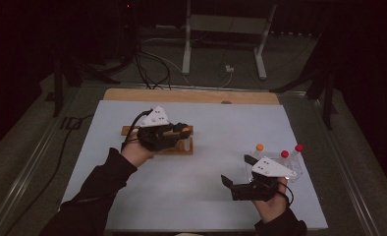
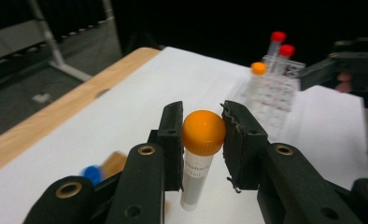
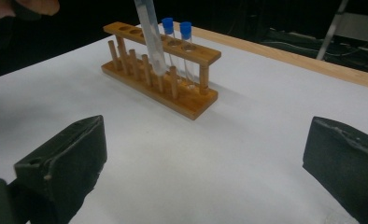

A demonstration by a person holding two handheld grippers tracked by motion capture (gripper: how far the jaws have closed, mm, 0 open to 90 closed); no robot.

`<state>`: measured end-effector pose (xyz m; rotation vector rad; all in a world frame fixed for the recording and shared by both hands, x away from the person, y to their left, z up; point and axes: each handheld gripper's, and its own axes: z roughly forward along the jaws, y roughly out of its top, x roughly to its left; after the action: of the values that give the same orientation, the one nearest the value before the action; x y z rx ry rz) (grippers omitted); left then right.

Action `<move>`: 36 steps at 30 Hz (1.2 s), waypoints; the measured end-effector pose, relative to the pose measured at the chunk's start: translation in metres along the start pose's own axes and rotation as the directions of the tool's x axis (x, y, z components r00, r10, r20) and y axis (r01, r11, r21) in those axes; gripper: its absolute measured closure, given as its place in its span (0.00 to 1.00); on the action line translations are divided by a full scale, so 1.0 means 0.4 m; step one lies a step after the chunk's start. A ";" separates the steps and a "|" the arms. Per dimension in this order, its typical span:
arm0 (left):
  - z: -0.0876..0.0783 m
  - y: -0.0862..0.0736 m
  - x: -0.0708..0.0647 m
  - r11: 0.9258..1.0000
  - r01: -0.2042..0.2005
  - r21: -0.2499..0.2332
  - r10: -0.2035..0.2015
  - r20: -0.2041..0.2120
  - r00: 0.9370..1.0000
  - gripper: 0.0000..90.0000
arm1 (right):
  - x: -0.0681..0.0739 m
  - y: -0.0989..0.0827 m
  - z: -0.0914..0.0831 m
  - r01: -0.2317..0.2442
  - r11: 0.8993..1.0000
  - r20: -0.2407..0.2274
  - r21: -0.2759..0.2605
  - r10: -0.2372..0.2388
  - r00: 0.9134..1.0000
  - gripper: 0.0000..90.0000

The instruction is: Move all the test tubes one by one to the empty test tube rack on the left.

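High view: left tool (image 1: 178,132) grips an orange-capped tube (image 1: 184,130) above the wooden rack (image 1: 181,147) at ten o'clock. Left gripper view: clear rack (image 2: 275,91) keeps three tubes, unmoved. Right gripper view: right tool (image 3: 205,163) gapes empty

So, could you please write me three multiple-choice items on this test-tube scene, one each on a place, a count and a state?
1. Where is the wooden rack?
A. on the white table top
B. on the floor
C. on the clear rack

2. How many blue-capped tubes stand in it?
A. none
B. two
C. five

3. How is the right gripper?
A. shut on a tube
B. shut on nothing
C. open with nothing between its jaws

Answers: 1 A, its base rests on the table top. 2 B, two blue caps stand side by side at one end. 3 C, its jaws stand wide apart over bare table.
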<state>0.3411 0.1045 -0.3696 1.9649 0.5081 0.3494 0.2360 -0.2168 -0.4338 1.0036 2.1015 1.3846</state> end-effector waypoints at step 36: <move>-0.024 -0.065 0.182 0.995 0.095 0.008 -0.090 -0.232 0.968 0.79 | 0.000 0.000 -0.005 -0.002 1.000 -0.045 -0.017 0.001 0.999 0.00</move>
<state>0.3949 0.1582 -0.3874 1.9210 0.7530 0.5203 0.2345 -0.2180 -0.4329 0.9761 2.1178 1.4366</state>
